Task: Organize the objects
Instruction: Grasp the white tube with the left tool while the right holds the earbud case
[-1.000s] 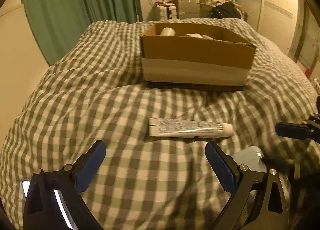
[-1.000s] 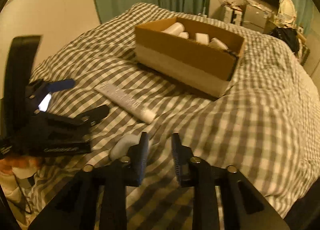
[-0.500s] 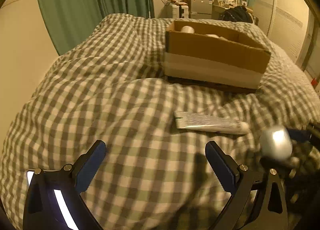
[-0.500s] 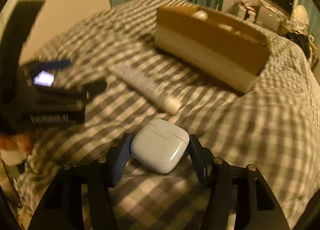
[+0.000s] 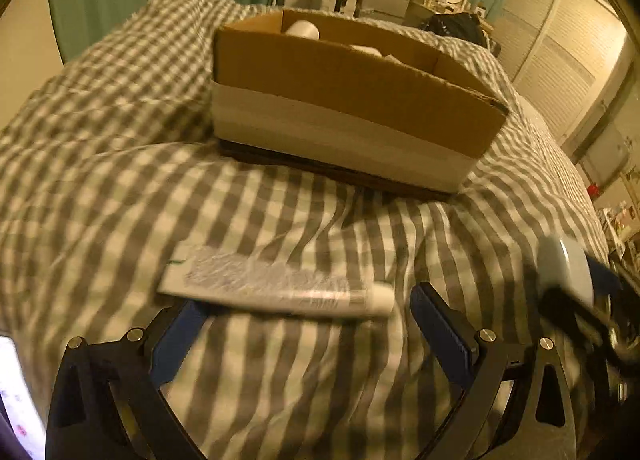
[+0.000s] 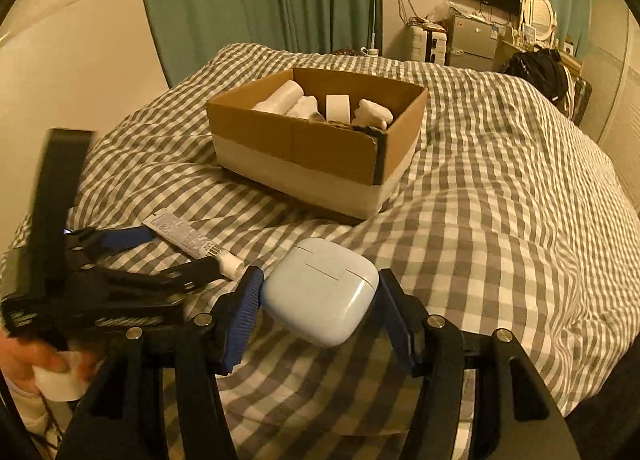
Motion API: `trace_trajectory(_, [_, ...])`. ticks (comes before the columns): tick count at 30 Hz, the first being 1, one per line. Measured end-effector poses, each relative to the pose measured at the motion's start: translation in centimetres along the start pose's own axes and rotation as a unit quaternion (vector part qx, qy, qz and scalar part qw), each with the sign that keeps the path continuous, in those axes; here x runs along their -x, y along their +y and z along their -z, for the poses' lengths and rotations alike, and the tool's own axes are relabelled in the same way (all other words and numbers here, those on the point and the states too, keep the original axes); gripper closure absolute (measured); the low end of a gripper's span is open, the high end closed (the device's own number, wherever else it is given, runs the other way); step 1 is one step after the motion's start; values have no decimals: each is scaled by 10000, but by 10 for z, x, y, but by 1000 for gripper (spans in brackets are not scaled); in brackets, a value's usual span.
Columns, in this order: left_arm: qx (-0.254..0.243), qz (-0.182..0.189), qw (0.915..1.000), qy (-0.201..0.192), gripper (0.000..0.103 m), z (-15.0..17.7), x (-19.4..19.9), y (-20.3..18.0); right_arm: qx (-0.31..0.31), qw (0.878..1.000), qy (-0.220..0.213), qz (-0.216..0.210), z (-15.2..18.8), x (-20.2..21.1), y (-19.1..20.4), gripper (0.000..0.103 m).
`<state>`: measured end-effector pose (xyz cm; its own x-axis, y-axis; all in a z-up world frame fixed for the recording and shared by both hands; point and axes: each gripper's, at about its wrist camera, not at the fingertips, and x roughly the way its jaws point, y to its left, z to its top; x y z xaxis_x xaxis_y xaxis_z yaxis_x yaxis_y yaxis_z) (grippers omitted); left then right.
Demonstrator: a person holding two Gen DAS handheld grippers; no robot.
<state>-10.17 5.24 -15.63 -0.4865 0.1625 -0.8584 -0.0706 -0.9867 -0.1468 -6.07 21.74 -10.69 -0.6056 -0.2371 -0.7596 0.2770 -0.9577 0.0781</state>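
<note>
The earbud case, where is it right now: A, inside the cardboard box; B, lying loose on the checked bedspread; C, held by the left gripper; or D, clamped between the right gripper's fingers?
D: the pale earbud case sits pinched in the right gripper, raised off the checked bedspread, short of the cardboard box, while the left gripper is open and holds nothing.

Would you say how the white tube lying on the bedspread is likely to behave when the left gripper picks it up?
The tube looks flat and crimped, so it probably squashes and flexes. It seems light. Its round cap might roll slightly on the soft bedspread under the open left gripper.
</note>
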Motion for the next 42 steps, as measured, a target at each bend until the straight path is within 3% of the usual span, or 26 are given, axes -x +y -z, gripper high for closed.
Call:
trace_trajectory(3, [33,66,10000,12,5,-11,-11,-7,-51,10000,-18,-83,2,-3,-3,45])
trace_trajectory(5, [-135,144,9998,88,26,-16,-20,-17,-104,9998,-34,-136,3,-3,-6,45])
trace_trajectory(6, [-222,131,9996,133,44,-17,-23,-20,-116,9998,-39,-145,3,-4,-6,45])
trace_trajectory(7, [-314,142,9992,200,54,-17,-27,-24,-130,9998,-38,-165,4,-5,-8,45])
trace_trajectory(10, [-368,277,9986,248,69,-13,-28,-26,-143,9997,-32,-194,4,-6,-9,45])
trace_trajectory(19, [-557,212,9980,-210,82,-11,11,-23,-123,9999,-78,-67,4,-3,-8,45])
trace_trajectory(30, [-514,300,9956,-724,82,-13,64,0,-11,9995,-218,214,-9,17,5,45])
trace_trajectory(37, [-444,364,9907,-1237,82,-23,105,27,174,9980,-349,500,-37,28,26,45])
trace_trajectory(42, [-540,168,9872,-1494,82,-50,120,37,351,9950,-770,521,-71,37,37,45])
